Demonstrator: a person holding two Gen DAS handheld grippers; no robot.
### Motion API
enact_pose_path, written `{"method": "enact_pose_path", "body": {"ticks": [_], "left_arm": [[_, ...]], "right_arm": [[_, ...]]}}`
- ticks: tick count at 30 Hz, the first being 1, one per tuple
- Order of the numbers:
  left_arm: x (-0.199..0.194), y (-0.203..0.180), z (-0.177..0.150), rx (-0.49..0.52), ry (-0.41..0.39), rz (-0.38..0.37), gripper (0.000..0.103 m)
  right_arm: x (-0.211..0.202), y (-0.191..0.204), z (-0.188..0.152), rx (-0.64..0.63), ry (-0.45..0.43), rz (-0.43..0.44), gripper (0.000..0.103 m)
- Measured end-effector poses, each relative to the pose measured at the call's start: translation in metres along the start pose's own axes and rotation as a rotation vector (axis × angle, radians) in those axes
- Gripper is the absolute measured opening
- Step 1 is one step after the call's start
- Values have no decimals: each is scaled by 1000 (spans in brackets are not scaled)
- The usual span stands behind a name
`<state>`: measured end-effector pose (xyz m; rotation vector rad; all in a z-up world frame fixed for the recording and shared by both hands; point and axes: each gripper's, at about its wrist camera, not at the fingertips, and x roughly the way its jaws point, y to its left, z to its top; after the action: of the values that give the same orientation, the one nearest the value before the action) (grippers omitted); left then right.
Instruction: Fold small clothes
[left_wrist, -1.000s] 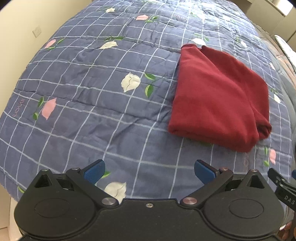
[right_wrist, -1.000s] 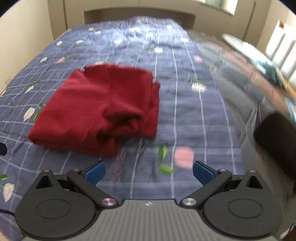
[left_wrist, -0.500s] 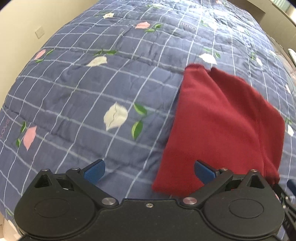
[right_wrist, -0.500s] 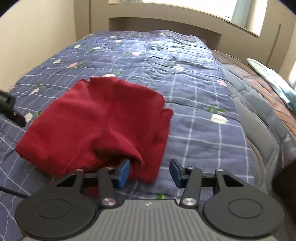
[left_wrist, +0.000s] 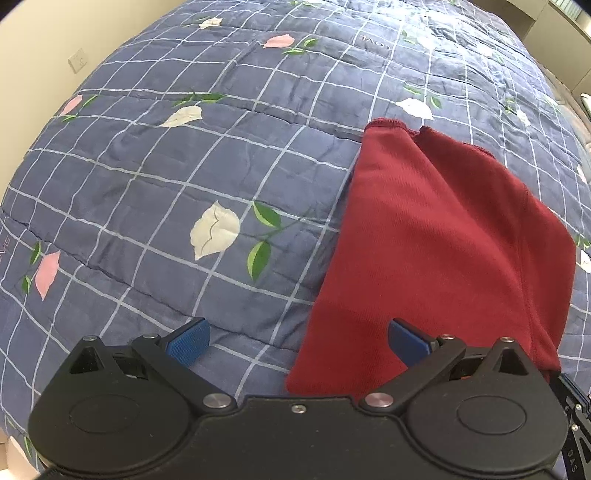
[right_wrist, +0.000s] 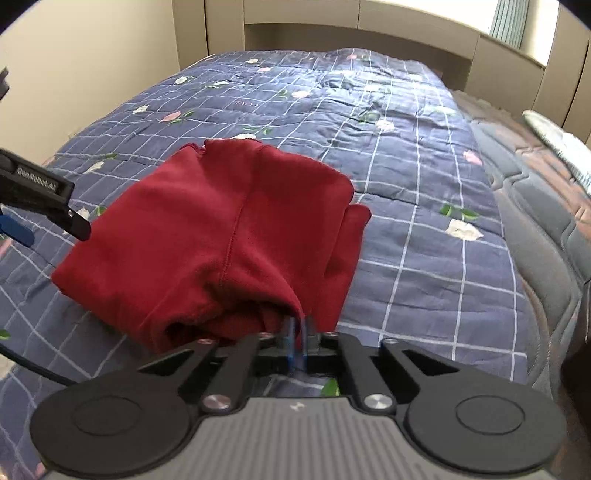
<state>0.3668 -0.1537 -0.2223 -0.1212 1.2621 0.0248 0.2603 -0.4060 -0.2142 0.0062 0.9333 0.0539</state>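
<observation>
A dark red garment (right_wrist: 229, 236), loosely folded, lies on a bed under a blue checked quilt (left_wrist: 166, 177) printed with white and pink flowers. In the right wrist view it fills the centre and left of the frame, a seam running down its middle and a bunched, rolled edge at its near end. In the left wrist view the same garment (left_wrist: 436, 251) takes up the right half of the frame, its far hem toward the upper right and its near corner low in the picture.

The right claw (right_wrist: 297, 341) points steeply down at the near edge of the cloth. Its jaws are closing, the blue pads almost together, and a fold of the red fabric hangs down between them at the tips, so it is grasping the garment's near edge.

The left claw (left_wrist: 297, 338) points still more steeply down over the garment's near left corner. Its jaws stand released and wide: the left blue pad is over bare quilt, the right blue pad is over the red cloth, and the garment's left edge runs between them. Whether either pad touches the surface cannot be told.

In the right wrist view the left claw (right_wrist: 14, 230) enters at the left edge of the frame, just beside the garment's left side. Beige walls and a headboard (right_wrist: 332, 22) lie beyond the bed.
</observation>
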Motion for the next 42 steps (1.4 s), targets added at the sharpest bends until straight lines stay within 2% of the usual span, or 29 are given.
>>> {"method": "enact_pose_path", "body": {"ticks": [2,3,4,6,9,15,21,27,34,42], "left_arm": [[-2,-1,1,-1,-10,-4,102],[-3,-1,2,3,-18,-5,102],[-4,-2,3,9,-23,-5,102],[-5,-5,5,24,-37,-3,102],[-5,-8,9,48,-53,-2,102],[-1,-11,16,78,-70,-1,102],[12,-9,24,119,-74,9,102],[26,-8,37,145,-70,12,102],[45,-10,45,146,-49,-36,102],[54,-18,47,145,-30,-101,102]], "right_arm": [[-5,-8,2,35,-6,3,54],[-8,-13,3,57,-11,7,68],[-9,-18,5,81,-15,10,73],[-10,-28,9,134,-25,13,90],[-4,-40,18,208,-42,23,102],[22,-49,36,302,-39,81,103],[47,-40,48,292,-21,125,103],[67,-36,50,319,15,93,103],[89,-41,44,395,68,121,103],[97,-47,41,447,78,145,103]]}}
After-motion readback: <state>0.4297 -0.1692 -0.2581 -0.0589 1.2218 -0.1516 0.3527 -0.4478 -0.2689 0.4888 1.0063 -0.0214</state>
